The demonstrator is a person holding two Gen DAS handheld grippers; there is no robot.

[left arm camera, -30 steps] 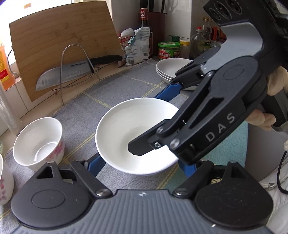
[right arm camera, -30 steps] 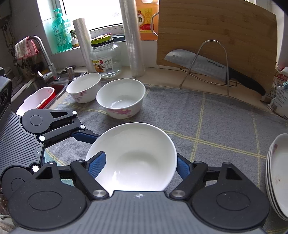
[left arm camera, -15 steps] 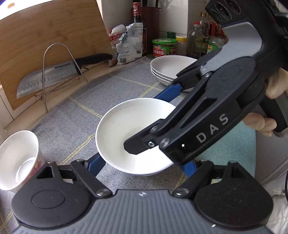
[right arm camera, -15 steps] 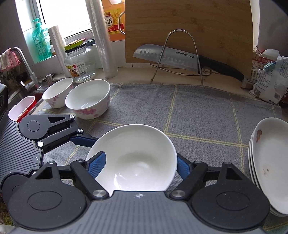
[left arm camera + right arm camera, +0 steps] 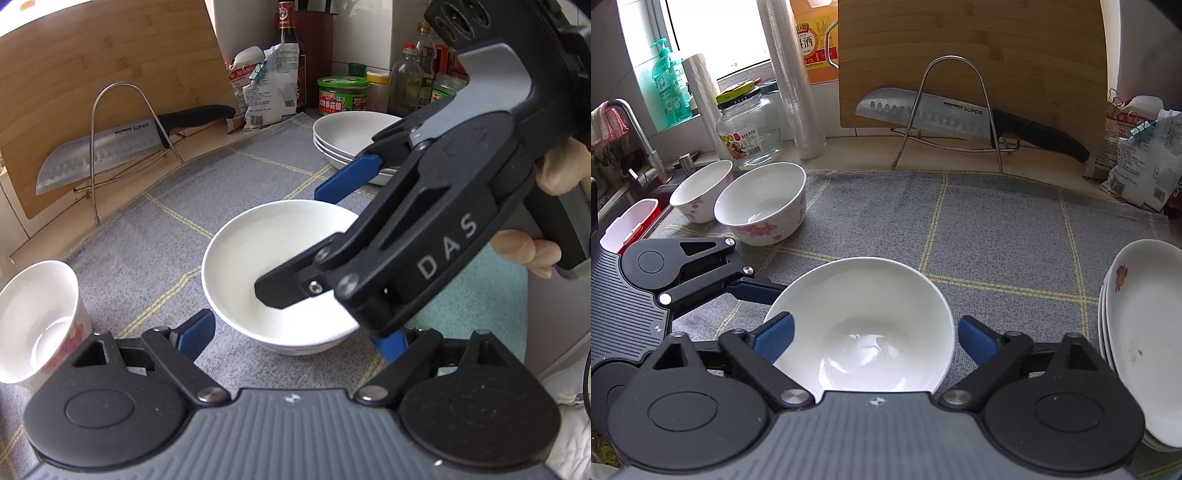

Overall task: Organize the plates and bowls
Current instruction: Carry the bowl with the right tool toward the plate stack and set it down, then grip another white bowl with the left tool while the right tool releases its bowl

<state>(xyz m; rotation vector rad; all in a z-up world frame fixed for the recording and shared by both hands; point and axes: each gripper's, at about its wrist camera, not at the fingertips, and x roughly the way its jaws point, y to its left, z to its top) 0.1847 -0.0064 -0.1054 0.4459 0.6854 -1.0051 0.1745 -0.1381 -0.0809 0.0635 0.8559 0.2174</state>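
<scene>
Sitting empty on mat (image 5: 997, 229), white bowl (image 5: 864, 321) betw both grippers' opening jaws, pads just off rim

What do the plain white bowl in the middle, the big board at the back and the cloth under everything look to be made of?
Plain white bowl: likely glazed ceramic, glossy with reflections. Tall light-brown board: likely bamboo or wood, visible grain strips. Grey checked cloth: woven fabric, matte, yellow grid lines.
</scene>
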